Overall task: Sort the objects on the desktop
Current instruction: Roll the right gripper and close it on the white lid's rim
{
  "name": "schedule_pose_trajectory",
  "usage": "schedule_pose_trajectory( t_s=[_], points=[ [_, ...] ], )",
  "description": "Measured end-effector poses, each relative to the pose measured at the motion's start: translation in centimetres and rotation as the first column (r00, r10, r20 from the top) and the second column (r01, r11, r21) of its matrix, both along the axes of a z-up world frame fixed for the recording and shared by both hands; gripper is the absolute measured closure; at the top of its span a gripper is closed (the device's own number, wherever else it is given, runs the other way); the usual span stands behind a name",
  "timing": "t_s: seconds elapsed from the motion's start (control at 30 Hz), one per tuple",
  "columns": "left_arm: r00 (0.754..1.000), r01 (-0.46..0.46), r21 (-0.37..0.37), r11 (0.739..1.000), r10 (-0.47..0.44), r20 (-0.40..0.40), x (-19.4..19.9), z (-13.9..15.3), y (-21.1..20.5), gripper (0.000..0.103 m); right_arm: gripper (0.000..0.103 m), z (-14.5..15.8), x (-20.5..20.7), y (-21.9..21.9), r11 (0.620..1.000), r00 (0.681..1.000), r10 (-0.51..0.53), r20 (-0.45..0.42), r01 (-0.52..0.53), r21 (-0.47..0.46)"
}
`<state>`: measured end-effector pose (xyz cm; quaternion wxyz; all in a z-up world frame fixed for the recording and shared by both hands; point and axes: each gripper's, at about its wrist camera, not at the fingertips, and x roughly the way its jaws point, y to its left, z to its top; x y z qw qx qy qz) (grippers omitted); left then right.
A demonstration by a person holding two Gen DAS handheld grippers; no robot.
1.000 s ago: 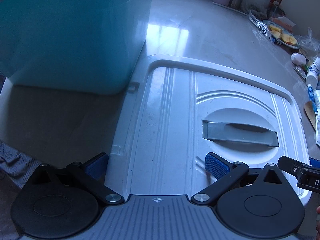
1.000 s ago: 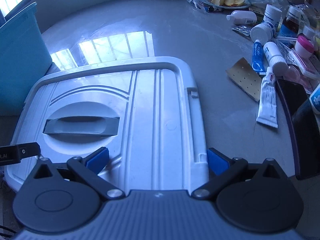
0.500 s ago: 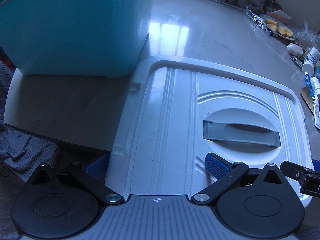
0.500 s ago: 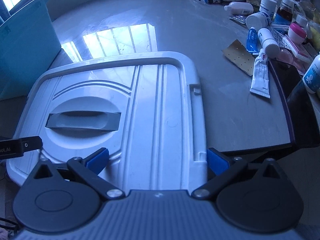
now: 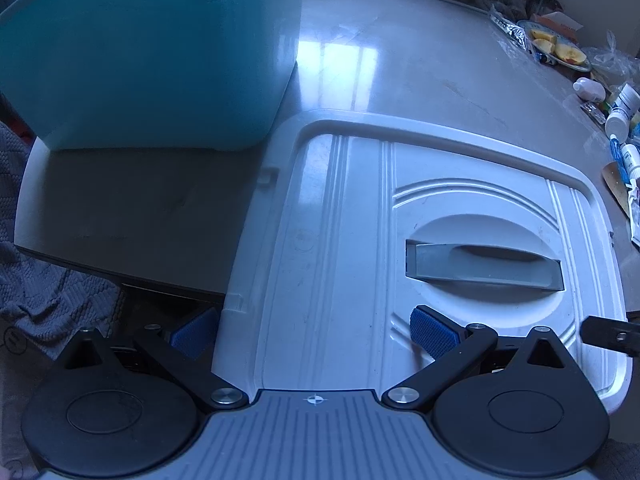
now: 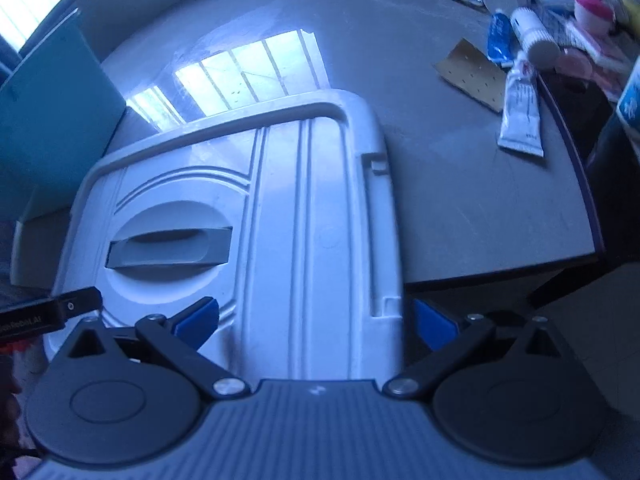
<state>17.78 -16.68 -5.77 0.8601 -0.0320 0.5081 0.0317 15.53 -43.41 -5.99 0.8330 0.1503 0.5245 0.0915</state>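
Note:
A white plastic lid with a grey recessed handle is held over the table's near edge; it also shows in the right wrist view. My left gripper is shut on the lid's left side, one blue pad on top, the other under the rim. My right gripper is shut on the lid's right side in the same way. A teal storage bin stands at the table's left.
At the table's right lie a white tube, a tan perforated patch, bottles, a pink jar and a plate of fruit. A grey cloth hangs below the left table edge. A dark chair stands right.
Both grippers and the lid have drawn back toward me and risen; the table's near edge now shows under the lid. Both grips stay the same.

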Motion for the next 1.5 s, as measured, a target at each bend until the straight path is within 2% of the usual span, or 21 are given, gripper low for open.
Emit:
schedule_pose_trajectory(
  t_s=[0.2,0.3,0.53,0.67,0.8,0.87,1.13,1.23,1.5],
  points=[
    [1.0,0.023,0.021,1.0,-0.022,-0.01,0.3,0.2,-0.2,0.0,0.0,-1.2,0.8,-3.9,0.981,0.989,0.128,-0.072,-0.115,0.155],
    [0.999,0.03,0.023,0.999,-0.029,-0.024,0.6,0.3,-0.2,0.0,0.0,-1.8,1.8,-3.8,0.958,0.979,0.185,-0.082,-0.162,0.235],
    [0.999,0.029,0.021,0.999,-0.028,-0.032,0.7,0.5,-0.2,0.0,0.0,-4.1,3.9,-1.7,0.914,0.955,0.266,-0.129,-0.208,0.348],
    [0.999,0.03,0.023,0.999,-0.03,-0.03,0.7,0.5,-0.2,0.0,0.002,-4.9,4.6,-0.9,0.905,0.945,0.287,-0.155,-0.215,0.367],
    [0.999,0.021,0.011,1.0,-0.02,-0.034,0.8,0.3,0.1,0.0,0.013,-5.3,4.9,-1.1,0.897,0.944,0.27,-0.188,-0.176,0.406],
    [0.999,0.016,0.001,1.0,-0.016,-0.041,0.8,0.1,0.3,0.0,0.017,-5.2,4.8,-1.1,0.9,0.941,0.277,-0.195,-0.183,0.396],
    [0.999,0.02,-0.002,1.0,-0.02,-0.042,0.7,0.4,0.2,0.0,0.017,-5.2,4.1,-0.7,0.901,0.937,0.264,-0.23,-0.154,0.407],
    [0.999,0.026,0.011,1.0,-0.025,-0.032,0.7,0.8,0.2,0.0,0.024,-4.8,4.2,-0.8,0.893,0.942,0.247,-0.226,-0.131,0.431],
    [0.997,0.02,-0.062,0.998,-0.025,-0.076,1.3,0.8,2.5,0.0,0.026,-4.5,3.8,-0.9,0.892,0.942,0.24,-0.235,-0.118,0.437]
  ],
)
